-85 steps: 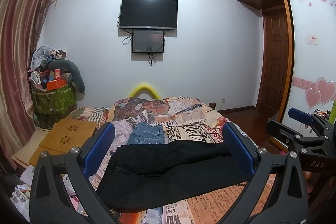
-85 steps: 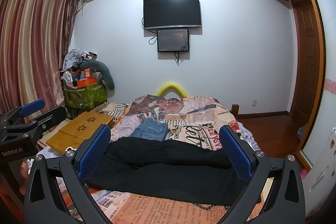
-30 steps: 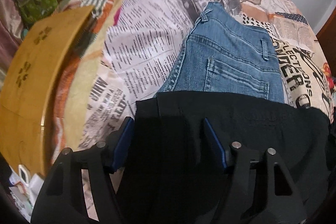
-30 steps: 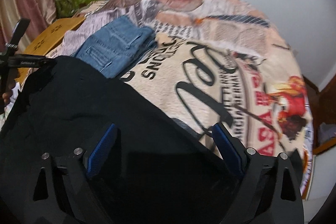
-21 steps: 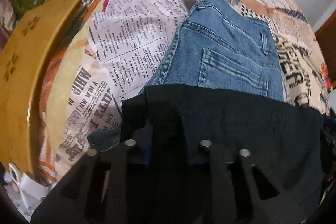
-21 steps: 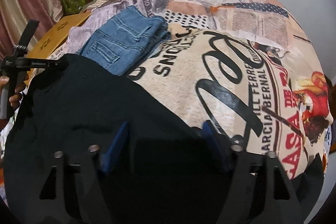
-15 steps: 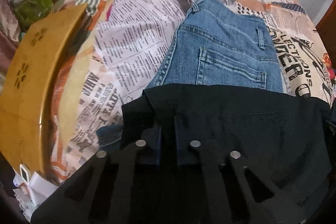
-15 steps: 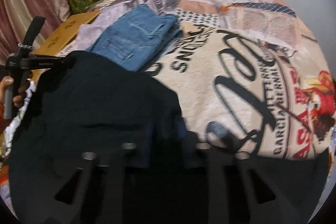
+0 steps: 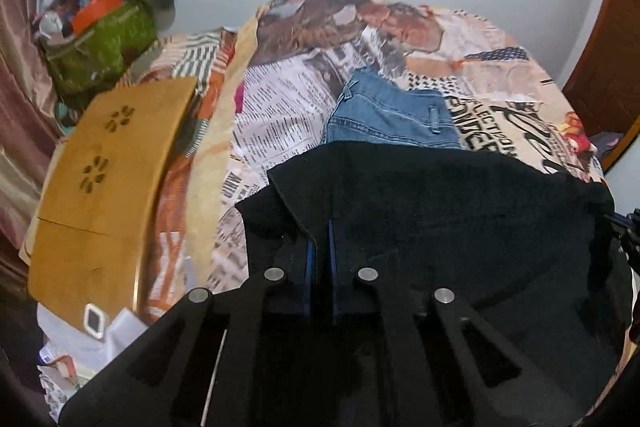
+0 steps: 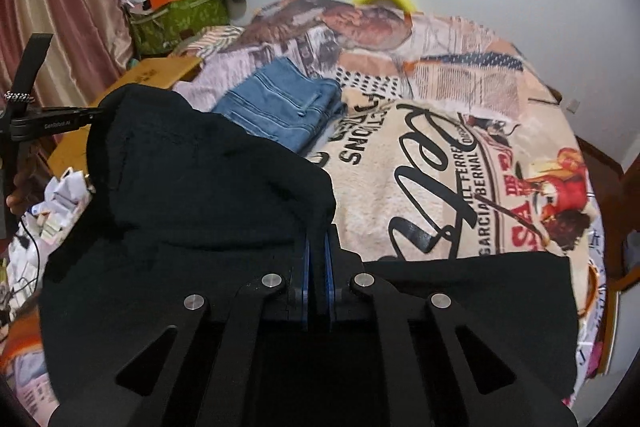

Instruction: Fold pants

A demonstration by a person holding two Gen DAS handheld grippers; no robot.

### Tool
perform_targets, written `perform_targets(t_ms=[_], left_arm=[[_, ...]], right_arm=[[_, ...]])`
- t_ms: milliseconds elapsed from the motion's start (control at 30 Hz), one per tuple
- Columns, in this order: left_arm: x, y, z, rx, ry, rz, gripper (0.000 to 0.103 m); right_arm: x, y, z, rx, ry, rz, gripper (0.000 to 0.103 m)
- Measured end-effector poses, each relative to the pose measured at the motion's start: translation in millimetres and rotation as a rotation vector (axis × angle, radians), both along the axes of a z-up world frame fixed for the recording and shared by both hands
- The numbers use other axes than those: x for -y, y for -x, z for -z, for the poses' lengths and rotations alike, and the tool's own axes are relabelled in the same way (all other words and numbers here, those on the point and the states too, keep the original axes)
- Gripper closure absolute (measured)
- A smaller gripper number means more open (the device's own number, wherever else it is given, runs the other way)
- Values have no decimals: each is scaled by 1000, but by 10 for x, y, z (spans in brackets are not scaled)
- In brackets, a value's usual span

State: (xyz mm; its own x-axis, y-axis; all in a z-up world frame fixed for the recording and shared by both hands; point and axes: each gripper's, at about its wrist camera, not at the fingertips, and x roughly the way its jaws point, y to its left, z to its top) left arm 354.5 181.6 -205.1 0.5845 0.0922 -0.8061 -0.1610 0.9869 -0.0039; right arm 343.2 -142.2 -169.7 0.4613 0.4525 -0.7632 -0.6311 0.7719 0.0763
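My left gripper point(image 9: 319, 247) and right gripper point(image 10: 317, 241) are both clamped on the far edge of the black pants point(image 10: 192, 187), lifted just before the folded jeans point(image 10: 280, 107). Next I should carry this edge toward me to make the fold.

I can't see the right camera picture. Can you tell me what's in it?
The right gripper has its blue fingers shut on black pants, lifting them off a bed with a newspaper-print cover. Folded jeans lie behind, and the left gripper holds the pants' far end.
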Motion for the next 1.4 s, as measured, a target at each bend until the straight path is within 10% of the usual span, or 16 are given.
perform_targets(t_ms=[467,1133,1400], left_arm=[[43,1018,-38,-5,-10,-23,97],[-163,1918,846,-220,56,-115,97],[-225,1982,504,-159,-21,-136,91]], right_arm=[[99,975,-186,6,-22,-40,98],[139,1646,205,-111,17,-12,92],[294,1702,21,-132,9,-7,78]])
